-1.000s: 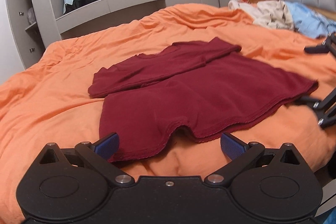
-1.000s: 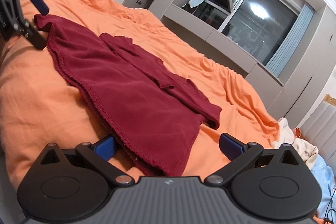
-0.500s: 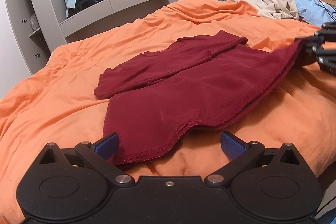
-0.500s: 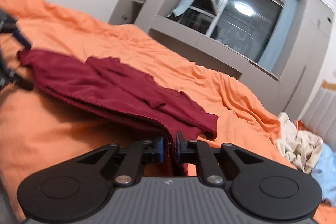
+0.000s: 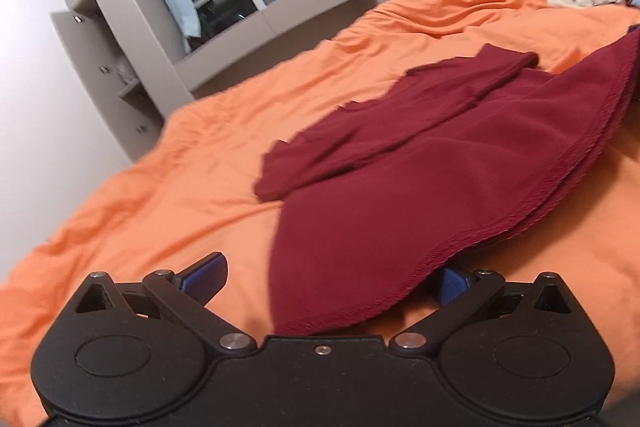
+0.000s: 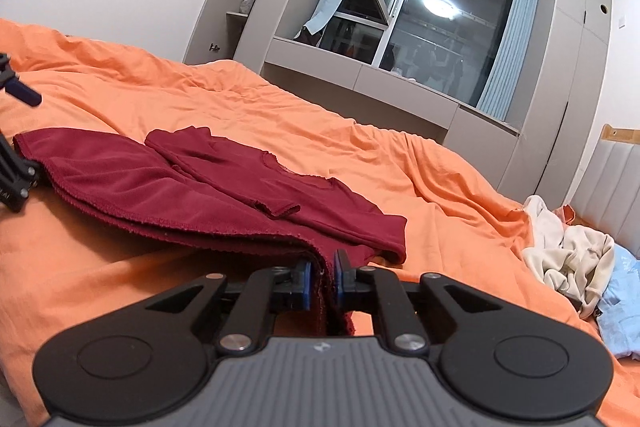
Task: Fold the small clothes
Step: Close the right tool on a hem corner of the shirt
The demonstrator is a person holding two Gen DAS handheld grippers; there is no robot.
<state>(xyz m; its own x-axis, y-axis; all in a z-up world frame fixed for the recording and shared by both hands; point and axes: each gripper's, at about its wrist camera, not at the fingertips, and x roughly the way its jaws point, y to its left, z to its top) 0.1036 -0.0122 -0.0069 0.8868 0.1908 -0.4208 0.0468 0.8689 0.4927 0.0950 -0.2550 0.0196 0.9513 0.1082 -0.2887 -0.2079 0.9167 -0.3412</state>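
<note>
— What have your grippers got?

— My right gripper (image 6: 320, 281) is clamped on the hem of the dark red shirt (image 6: 224, 187), with both blue pads pressed against a fold of the cloth between them. That corner is lifted a little off the orange duvet (image 6: 120, 259). My left gripper (image 5: 332, 283) is spread wide. The other hem corner of the shirt (image 5: 400, 219) drapes down between its fingers, covering part of the right-hand pad (image 5: 452, 283), but the jaws are not pinching it.

— And the rest of the shirt?

— It lies across the middle of the bed. Its sleeves and neckline are folded over on the far side, toward the window (image 6: 432, 27), and the hem edge nearest me sags between the two grippers.

— What is the room like?

— The duvet is rumpled and covers the whole bed. Beyond its far edge I see grey built-in cabinets (image 6: 568, 75) around a dark window with pale blue curtains (image 6: 508, 43), and a ceiling light is reflected in the glass. There are open shelves at the left end of the cabinets.

— Anything else on the bed?

— A heap of cream (image 6: 568, 259) and light blue clothes (image 6: 620, 307) sits at the head-end corner, by the padded headboard (image 6: 616, 187), well apart from the shirt. Nothing lies between my grippers and the shirt.
</note>
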